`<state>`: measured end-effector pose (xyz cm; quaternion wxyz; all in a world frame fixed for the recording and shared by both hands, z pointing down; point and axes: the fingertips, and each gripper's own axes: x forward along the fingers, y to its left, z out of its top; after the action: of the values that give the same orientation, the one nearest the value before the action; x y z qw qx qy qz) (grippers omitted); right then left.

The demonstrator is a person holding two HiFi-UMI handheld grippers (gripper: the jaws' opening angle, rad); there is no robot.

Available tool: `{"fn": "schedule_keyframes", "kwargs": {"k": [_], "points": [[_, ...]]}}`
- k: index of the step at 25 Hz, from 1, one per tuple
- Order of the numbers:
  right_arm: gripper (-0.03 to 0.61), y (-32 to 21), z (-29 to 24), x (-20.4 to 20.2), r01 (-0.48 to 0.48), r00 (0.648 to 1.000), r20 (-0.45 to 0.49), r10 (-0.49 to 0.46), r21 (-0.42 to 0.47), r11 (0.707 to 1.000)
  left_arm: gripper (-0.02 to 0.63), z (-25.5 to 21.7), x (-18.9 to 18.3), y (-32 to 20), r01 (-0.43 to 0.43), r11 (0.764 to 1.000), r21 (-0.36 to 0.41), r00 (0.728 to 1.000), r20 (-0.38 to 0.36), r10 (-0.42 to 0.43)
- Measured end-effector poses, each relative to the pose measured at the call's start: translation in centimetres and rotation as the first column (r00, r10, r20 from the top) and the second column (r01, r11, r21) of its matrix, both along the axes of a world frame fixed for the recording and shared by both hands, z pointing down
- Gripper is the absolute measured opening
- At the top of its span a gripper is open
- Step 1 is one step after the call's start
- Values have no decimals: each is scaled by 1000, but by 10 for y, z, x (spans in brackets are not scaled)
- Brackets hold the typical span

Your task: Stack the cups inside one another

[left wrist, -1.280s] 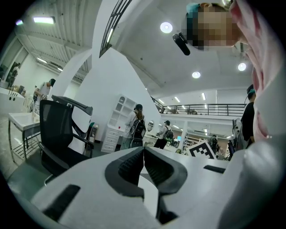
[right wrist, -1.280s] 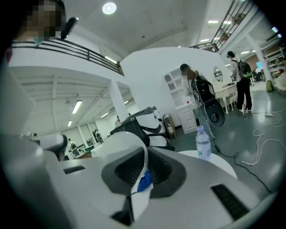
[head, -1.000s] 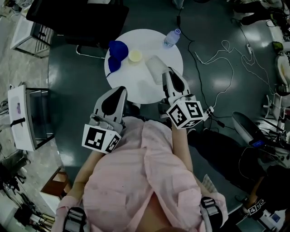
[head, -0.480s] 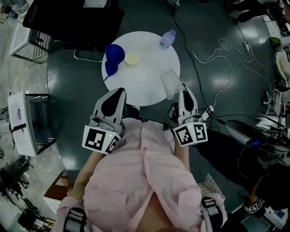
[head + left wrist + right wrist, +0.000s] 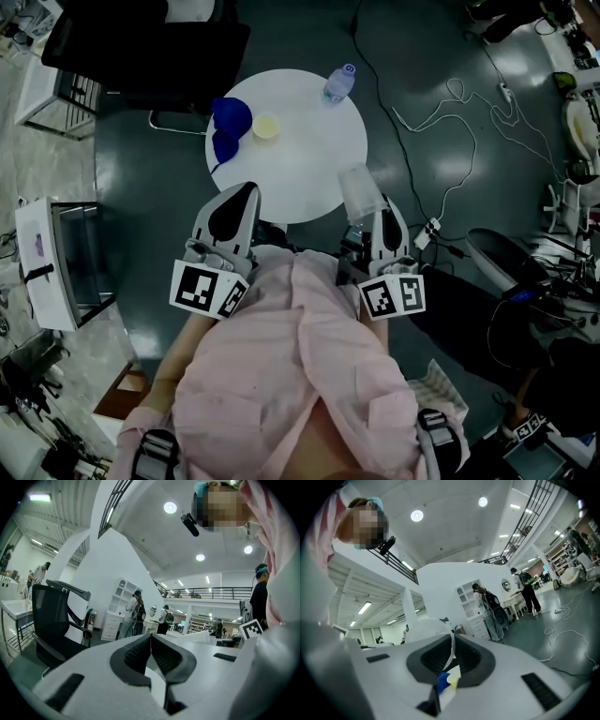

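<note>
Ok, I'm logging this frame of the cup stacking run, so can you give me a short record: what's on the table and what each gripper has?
Surface: round white table
On table: two blue cups close together, pale yellow cup, water bottle
Left gripper: shut, nothing between the jaws
Right gripper: shut on the clear cup's rim
Clear cup: held at the table's near right edge, apart from the other cups
Stacking: clear cup not yet in another cup

The near end of the clear cup (image 5: 359, 190) is buried in the right gripper (image 5: 373, 214), the blue cups (image 5: 228, 127) overlap too tightly to count, and the table (image 5: 300, 164) loses its near edge under the left gripper (image 5: 234, 202)
</note>
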<state>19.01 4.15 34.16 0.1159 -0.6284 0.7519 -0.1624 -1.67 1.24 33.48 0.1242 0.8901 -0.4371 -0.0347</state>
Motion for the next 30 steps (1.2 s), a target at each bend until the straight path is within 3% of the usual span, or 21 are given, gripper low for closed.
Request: {"fn": "schedule_keyframes", "kwargs": {"k": [8,18,30], "points": [[40,5,3,11,-29,999,-18,29,-10,1000,19,-2,1,-3,-4,1000,8,1000,6,4],[40,5,3,-6,28,998,-54,-27,5,1000,19,-2,0,-3,-1,1000,10,1000,10,0],[40,3,6,-3,27,999,-44,-27,-19,999,18,-2,2,-4,4,1000,-1,1000,3,-4]]}}
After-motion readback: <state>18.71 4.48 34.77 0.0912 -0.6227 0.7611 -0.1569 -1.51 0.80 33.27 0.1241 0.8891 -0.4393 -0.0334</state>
